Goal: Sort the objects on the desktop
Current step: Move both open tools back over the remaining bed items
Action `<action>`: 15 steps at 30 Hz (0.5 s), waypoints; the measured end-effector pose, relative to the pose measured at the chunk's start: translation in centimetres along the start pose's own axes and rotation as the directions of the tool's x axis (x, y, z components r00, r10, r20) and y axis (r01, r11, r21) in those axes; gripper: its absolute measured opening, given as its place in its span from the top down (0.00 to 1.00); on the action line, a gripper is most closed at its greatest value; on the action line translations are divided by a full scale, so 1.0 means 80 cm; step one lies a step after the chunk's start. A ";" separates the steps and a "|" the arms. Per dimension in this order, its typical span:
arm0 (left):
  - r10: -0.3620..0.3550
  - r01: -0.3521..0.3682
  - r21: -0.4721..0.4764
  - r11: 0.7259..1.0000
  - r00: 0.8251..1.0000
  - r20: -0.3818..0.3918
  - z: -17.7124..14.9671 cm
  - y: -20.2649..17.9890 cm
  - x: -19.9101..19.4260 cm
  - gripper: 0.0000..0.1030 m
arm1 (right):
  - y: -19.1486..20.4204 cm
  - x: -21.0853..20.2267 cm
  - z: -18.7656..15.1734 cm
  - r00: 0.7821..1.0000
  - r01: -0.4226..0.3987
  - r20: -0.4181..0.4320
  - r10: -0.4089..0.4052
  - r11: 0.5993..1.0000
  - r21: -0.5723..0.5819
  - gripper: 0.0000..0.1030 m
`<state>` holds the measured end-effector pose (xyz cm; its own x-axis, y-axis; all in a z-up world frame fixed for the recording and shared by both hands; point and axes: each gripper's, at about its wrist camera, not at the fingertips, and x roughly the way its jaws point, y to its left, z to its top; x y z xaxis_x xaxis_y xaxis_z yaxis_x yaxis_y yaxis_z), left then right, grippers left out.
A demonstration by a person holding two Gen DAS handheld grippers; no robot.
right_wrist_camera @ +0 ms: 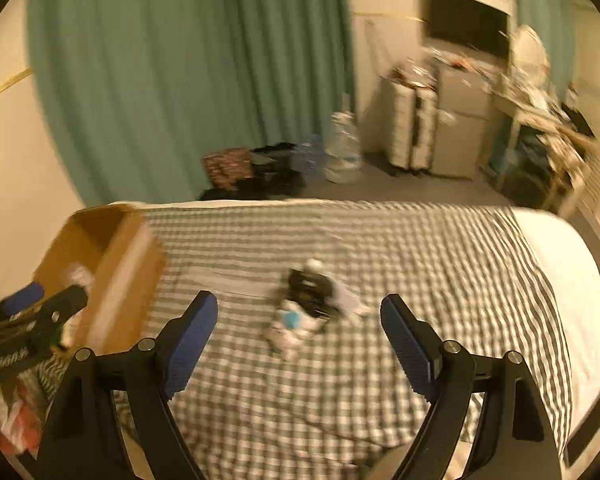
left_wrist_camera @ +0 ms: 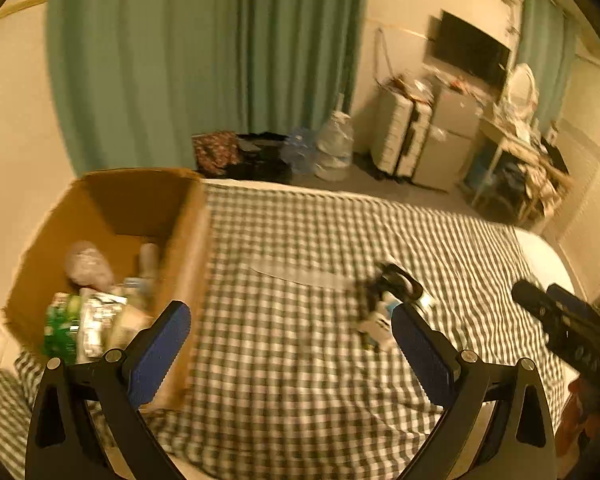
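Here, both grippers, left gripper point(left_wrist_camera: 290, 328) and right gripper point(right_wrist_camera: 299, 318), are hovering wide apart and empty; small items point(right_wrist_camera: 312, 308) are lying at 12 o'clock, cardboard box point(left_wrist_camera: 140, 216) sitting at 10 o'clock.

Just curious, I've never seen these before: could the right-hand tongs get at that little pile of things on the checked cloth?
Probably yes. The right tongs stand open and empty, the pile lies straight ahead on the checked cloth, nothing between.
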<state>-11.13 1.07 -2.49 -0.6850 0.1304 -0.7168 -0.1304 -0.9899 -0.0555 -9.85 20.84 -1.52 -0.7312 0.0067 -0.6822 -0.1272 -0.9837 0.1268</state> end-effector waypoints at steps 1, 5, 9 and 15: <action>0.000 0.000 0.012 1.000 1.000 -0.006 -0.004 -0.011 0.003 0.00 | -0.014 0.004 -0.002 1.000 0.011 -0.006 -0.011 1.000 0.021 0.18; -0.010 0.012 0.058 0.998 0.999 -0.033 -0.016 -0.052 0.039 0.00 | -0.061 0.035 -0.018 0.998 0.052 -0.049 -0.048 0.994 0.093 0.18; -0.021 0.026 0.085 0.996 0.998 -0.064 -0.030 -0.078 0.077 0.00 | -0.081 0.064 -0.033 0.995 0.064 -0.086 -0.055 0.992 0.111 0.18; -0.060 0.075 0.155 0.985 0.994 -0.095 -0.042 -0.113 0.135 0.00 | -0.100 0.096 -0.045 0.993 0.044 -0.111 -0.028 0.988 0.148 0.18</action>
<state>-14.95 11.26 -12.04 -0.6046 0.1840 -0.7750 -0.2909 -0.9567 -0.0001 -12.07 28.10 -10.34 -0.6482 0.0142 -0.7613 -0.2576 -0.9449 0.2018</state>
